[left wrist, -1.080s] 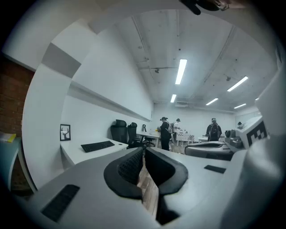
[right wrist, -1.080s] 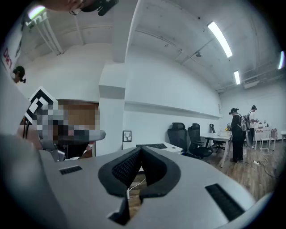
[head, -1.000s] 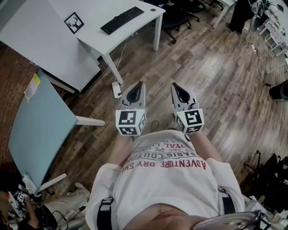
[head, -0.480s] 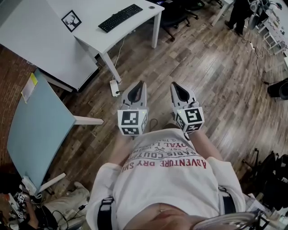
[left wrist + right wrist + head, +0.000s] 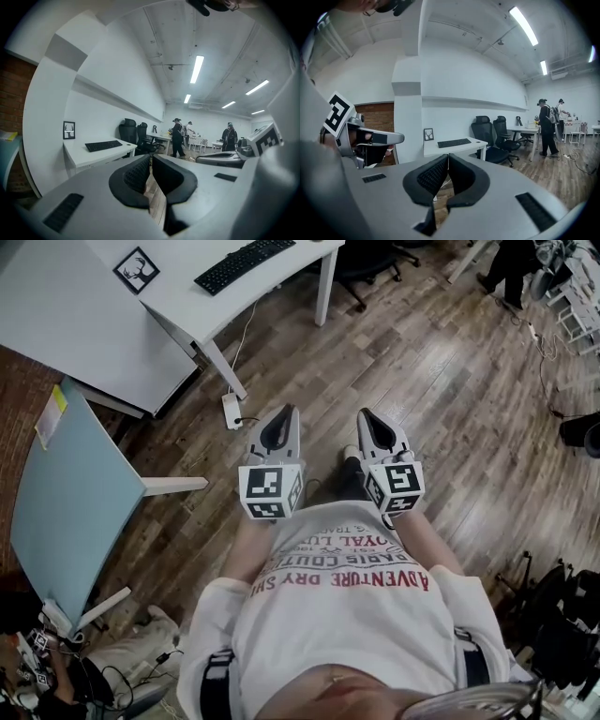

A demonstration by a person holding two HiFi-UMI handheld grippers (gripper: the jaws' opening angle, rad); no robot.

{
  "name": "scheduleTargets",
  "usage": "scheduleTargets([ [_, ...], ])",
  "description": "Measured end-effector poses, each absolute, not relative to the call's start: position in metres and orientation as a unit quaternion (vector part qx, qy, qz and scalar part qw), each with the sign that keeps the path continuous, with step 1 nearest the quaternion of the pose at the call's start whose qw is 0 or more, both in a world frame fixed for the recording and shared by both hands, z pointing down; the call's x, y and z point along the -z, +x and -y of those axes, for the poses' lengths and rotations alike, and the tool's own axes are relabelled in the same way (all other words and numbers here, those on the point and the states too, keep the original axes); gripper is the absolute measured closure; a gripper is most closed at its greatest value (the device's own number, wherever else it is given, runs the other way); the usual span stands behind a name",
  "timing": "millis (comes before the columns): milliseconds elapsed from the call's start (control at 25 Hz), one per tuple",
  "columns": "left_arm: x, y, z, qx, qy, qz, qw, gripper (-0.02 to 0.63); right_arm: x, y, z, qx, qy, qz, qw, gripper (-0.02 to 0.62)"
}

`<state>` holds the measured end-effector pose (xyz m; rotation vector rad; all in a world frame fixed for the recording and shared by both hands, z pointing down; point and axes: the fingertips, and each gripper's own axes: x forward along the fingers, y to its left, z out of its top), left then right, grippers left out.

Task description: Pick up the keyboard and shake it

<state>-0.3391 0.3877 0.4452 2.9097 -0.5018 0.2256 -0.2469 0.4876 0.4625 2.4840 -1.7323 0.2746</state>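
Observation:
A black keyboard [image 5: 244, 263] lies on a white desk [image 5: 225, 310] at the top of the head view, well ahead of both grippers. It also shows in the left gripper view as the keyboard [image 5: 103, 146] and in the right gripper view as the keyboard [image 5: 453, 142]. My left gripper [image 5: 288, 412] and right gripper [image 5: 365, 414] are held side by side over the wooden floor in front of the person's chest. Both point towards the desk. The left gripper [image 5: 150, 157] is shut with nothing in it, and so is the right gripper [image 5: 448, 156].
A framed deer picture [image 5: 136, 268] leans at the back of the desk. A pale blue table [image 5: 75, 493] stands at the left. A power strip [image 5: 231, 411] lies on the floor by the desk leg. Black office chairs [image 5: 133, 133] and standing people [image 5: 546, 126] are farther off.
Both grippers have sunk a little and moved forward together. The desk and keyboard have slid towards the top edge of the head view. Both pairs of jaws have stayed shut.

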Motion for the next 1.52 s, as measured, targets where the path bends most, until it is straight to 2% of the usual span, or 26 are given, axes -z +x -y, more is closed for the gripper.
scheduleTargets([
  [440,-0.426,-0.216,-0.357,-0.077,0.969,0.221,0.072,0.568,-0.448,-0.102,-0.445,-0.081,0.788,0.61,0.029,0.569],
  [880,-0.424,-0.087,-0.332,-0.078,0.955,0.273,0.081,0.568,-0.449,0.031,-0.411,-0.094,0.74,0.664,0.059,0.569],
  [1120,-0.442,-0.057,-0.32,-0.105,0.947,0.291,0.087,0.568,-0.467,0.071,-0.393,-0.123,0.727,0.674,0.047,0.569],
  [1520,-0.457,-0.024,-0.212,-0.1,0.936,0.321,0.104,0.568,-0.475,0.121,-0.297,-0.111,0.726,0.676,0.061,0.569],
])
